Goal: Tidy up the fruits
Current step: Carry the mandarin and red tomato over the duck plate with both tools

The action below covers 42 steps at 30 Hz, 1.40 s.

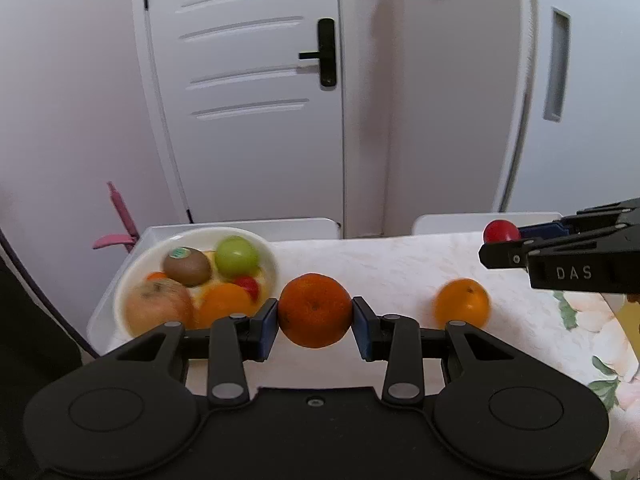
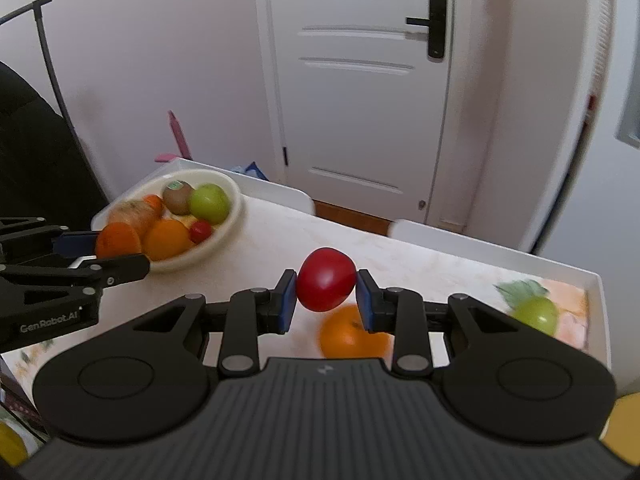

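- Above the worktop point(image 1: 400, 264), the left claw point(image 1: 315, 322) grips a tangerine point(image 1: 315, 310) between its blue pads, one pad pressed to each side; the fruit is deep orange, round, with a dimpled skin and a small dark navel facing the camera.
- In the right wrist view, the right claw point(image 2: 326, 294) clamps a red tomato point(image 2: 326, 279) the same way; it is smooth, glossy and slightly lopsided, and it hangs clear of the surface.
- On the worktop, just beyond and below the tomato, lies a loose orange point(image 2: 352, 334), paler and brighter than the tangerine; from the left wrist it sits to the right of the held fruit, apart from it.
- Near the right edge a green apple point(image 2: 536, 314) rests on the leaf-patterned cloth, blurred.
- At the far left corner stands a cream bowl point(image 1: 132, 276) holding a brown kiwi point(image 1: 187, 266) with a green sticker, a green apple point(image 1: 237, 257), a yellowish-red apple point(image 1: 158, 306), an orange point(image 1: 224, 304) and a small red fruit point(image 1: 249, 285).
- The kiwi and green apple sit at the back of the bowl, side by side and touching.
- Behind the worktop rises a white door point(image 1: 256, 120) with a black handle point(image 1: 326, 53).
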Available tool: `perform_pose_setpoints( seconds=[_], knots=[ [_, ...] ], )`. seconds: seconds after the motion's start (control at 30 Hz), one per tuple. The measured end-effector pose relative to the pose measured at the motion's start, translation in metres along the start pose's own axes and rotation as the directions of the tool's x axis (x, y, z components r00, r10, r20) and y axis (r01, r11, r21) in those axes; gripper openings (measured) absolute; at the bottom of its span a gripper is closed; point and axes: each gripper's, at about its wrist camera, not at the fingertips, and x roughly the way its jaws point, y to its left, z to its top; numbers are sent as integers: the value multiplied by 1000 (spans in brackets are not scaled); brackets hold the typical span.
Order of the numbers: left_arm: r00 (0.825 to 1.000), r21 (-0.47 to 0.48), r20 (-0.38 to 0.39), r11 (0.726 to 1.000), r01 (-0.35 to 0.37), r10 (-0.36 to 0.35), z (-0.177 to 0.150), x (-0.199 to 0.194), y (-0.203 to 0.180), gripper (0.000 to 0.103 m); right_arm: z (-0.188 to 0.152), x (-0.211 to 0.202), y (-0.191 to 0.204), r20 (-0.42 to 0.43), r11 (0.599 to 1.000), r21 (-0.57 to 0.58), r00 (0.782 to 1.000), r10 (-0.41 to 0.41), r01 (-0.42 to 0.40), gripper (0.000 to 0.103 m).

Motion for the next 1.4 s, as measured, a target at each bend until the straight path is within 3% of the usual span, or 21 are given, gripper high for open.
perform_pose_setpoints(
  seconds=[0.4,0.7,1.4],
  knots=[
    [1000,6,-1,1000,5,-5,21,4,83,43,37,31,77,3,999,14,1000,28,-28,46],
    [999,20,-28,999,33,-32,34,38,131,43,57,70,109,-15,999,30,1000,17,-16,46],
    [982,108,-119,981,158,-145,61,166,161,43,70,146,119,-85,991,111,994,-70,79,46]
  ],
)
